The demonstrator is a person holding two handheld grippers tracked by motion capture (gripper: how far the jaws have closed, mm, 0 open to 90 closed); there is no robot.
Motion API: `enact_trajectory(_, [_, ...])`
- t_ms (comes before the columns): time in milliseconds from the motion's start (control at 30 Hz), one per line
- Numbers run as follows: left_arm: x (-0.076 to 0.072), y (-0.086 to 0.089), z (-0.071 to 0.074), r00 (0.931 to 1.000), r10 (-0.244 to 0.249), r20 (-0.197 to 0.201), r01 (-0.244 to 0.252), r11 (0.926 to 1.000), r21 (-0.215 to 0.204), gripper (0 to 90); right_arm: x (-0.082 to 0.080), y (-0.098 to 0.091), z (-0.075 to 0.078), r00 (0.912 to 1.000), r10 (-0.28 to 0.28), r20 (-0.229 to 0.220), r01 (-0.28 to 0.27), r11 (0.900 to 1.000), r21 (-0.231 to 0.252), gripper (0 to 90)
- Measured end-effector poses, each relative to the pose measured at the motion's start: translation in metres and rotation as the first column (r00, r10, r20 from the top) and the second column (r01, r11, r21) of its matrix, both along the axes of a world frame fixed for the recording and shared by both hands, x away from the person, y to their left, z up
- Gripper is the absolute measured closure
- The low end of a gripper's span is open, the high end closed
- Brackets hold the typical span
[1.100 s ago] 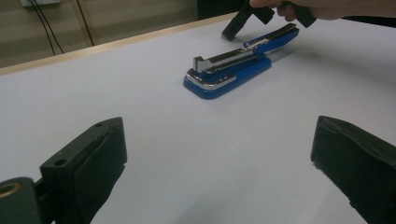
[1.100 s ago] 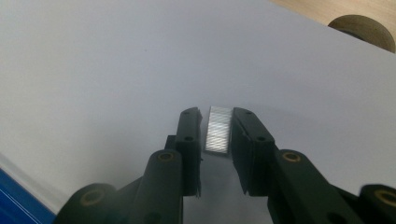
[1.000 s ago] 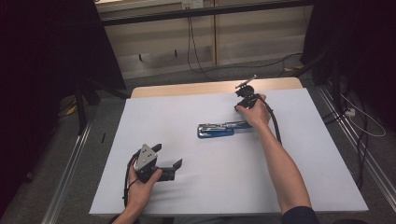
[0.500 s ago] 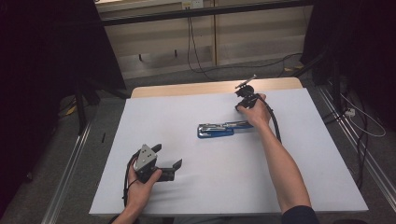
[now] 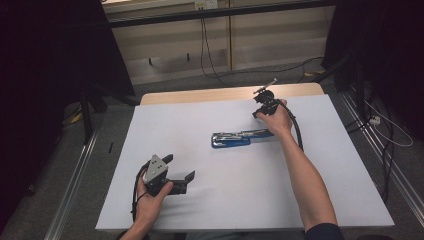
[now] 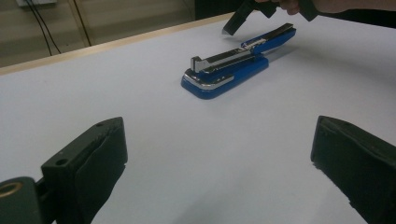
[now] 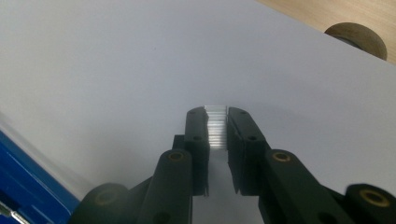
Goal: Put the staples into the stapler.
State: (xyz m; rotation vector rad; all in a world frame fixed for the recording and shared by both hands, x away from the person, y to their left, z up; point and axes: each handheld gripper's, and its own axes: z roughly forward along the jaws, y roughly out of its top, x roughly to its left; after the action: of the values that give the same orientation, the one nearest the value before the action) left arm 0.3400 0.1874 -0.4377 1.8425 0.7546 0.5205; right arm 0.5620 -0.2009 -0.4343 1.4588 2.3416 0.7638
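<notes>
1. Nothing has shifted but the right tongs (image 7: 217,116), which have just been closing on a staple strip (image 7: 217,128), probably light and brittle; grip its flat sides.
2. Beside them lies the opened blue stapler (image 5: 240,137); left tongs (image 5: 179,172) gape wide, well apart.

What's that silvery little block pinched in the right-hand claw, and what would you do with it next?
It looks like a strip of staples, clamped in the right gripper just above the white table. The blue stapler lies opened beside that hand, its metal channel exposed. I'd probably carry the strip over that channel to load it. The left gripper rests open, away from the stapler.
</notes>
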Motion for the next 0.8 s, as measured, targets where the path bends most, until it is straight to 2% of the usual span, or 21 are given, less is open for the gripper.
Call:
enact_trajectory(167, [0.001,0.0,0.0,1.0,0.0,0.001,0.0,1.0,0.005,3.8,-0.004,-0.003,0.003,0.9999,0.014,0.008,-0.014,0.9999,-0.001,79.3])
enact_trajectory(400, [0.001,0.0,0.0,1.0,0.001,0.0,-0.001,1.0,0.004,3.8,-0.008,-0.006,0.006,0.999,0.038,0.024,-0.038,0.999,0.022,79.3])
enact_trajectory(633, [0.001,0.001,0.0,1.0,0.01,-0.002,-0.01,1.0,0.0,3.8,-0.013,-0.005,0.013,0.9964,0.081,0.027,-0.082,0.9953,0.052,79.3])
enact_trajectory(800, [0.001,0.0,0.0,1.0,0.006,-0.004,-0.006,1.0,0.004,3.8,-0.017,-0.002,0.019,0.992,0.118,0.045,-0.121,0.9909,0.06,79.3])
